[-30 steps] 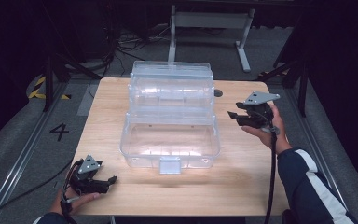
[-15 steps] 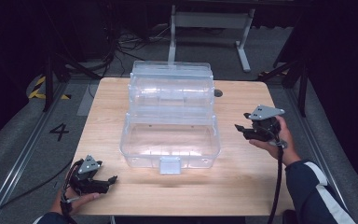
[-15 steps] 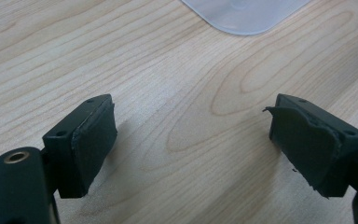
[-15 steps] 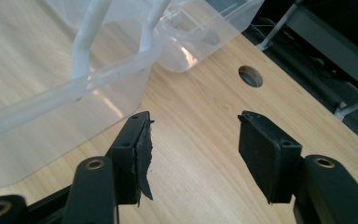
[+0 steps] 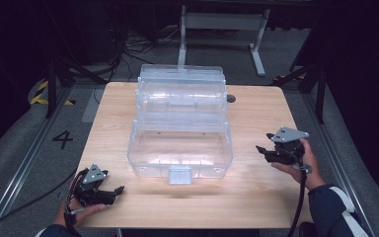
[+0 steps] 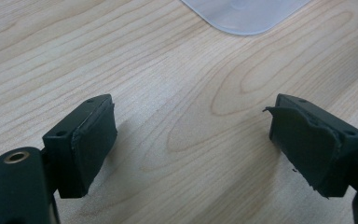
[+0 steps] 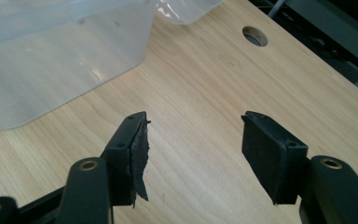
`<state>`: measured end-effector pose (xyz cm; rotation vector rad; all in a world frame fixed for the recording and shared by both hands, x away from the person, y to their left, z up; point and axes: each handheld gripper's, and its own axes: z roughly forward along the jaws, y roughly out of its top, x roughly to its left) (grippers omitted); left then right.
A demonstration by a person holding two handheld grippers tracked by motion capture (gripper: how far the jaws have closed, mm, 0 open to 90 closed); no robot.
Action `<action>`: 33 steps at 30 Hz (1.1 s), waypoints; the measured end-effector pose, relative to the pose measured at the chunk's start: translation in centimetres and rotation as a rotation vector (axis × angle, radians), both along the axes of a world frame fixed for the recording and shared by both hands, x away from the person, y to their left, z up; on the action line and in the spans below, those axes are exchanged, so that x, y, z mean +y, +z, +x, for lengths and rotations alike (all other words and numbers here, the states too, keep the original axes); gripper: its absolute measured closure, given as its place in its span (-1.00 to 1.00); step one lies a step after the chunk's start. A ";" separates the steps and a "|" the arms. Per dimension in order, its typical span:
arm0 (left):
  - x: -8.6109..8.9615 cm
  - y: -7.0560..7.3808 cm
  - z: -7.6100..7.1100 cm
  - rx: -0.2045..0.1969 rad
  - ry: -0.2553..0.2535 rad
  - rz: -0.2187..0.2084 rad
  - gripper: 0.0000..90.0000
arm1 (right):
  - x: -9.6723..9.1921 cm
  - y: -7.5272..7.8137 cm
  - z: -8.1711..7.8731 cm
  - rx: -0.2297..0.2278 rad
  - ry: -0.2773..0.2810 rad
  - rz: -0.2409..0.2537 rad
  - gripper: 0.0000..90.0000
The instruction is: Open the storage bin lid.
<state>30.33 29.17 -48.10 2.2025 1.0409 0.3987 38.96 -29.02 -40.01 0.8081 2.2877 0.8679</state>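
Note:
A clear plastic box (image 5: 180,143) with its lid tipped back stands open in the middle of the wooden table (image 5: 256,118); nothing shows inside it. A corner of the box (image 6: 244,14) lies ahead of my left gripper (image 6: 191,140), which rests open low over the table's near left corner (image 5: 109,191), nothing between its jaws. My right gripper (image 5: 263,151) is held in a hand right of the box, pointing toward it. Its jaws (image 7: 193,144) have just been opening and stand apart over bare wood, with the box wall (image 7: 51,70) ahead at the left.
A round cable hole (image 5: 231,98) sits in the tabletop behind the box's right side and shows in the right gripper view (image 7: 255,36). A metal stand (image 5: 222,19) and cables lie on the dark floor beyond the table. Bare wood flanks the box on both sides.
My right gripper has come down and toward the table's near right side, away from the box's lid. Its jaws look wider apart. The left gripper has stayed put.

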 end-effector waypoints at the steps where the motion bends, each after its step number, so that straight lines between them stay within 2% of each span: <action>1: 0.0 0.0 0.0 -0.001 0.000 0.001 -0.66 | -0.2 -0.2 -0.2 0.004 -0.001 0.005 -0.09; 10: 0.0 0.0 0.0 0.001 0.000 0.000 -0.66 | -2.1 -2.0 -1.5 0.019 -0.046 0.033 -0.18; 13: 0.0 -0.1 0.1 -0.010 -0.004 -0.004 -0.67 | -2.5 -2.5 -1.8 0.032 -0.069 0.045 -0.22; 17: 0.0 -0.1 0.1 -0.006 -0.001 -0.006 -0.67 | -3.4 -3.2 -2.3 0.041 -0.086 0.076 -0.26; 21: 0.0 -0.1 0.1 -0.004 -0.005 -0.008 -0.67 | -4.2 -4.1 -2.9 0.063 -0.140 0.088 -0.33; 26: 0.1 0.0 0.3 -0.010 -0.018 0.001 -0.67 | -5.3 -5.2 -3.8 0.098 -0.159 0.149 -0.41; 29: 0.1 0.0 0.3 -0.008 -0.017 0.005 -0.67 | -5.8 -6.0 -4.3 0.119 -0.169 0.173 -0.44; 32: 0.0 -0.1 0.4 -0.002 -0.008 -0.009 -0.67 | -6.2 -6.8 -4.8 0.139 -0.180 0.190 -0.47; 33: 0.1 0.0 0.6 -0.010 -0.019 0.001 -0.67 | -6.4 -7.1 -4.9 0.148 -0.182 0.194 -0.48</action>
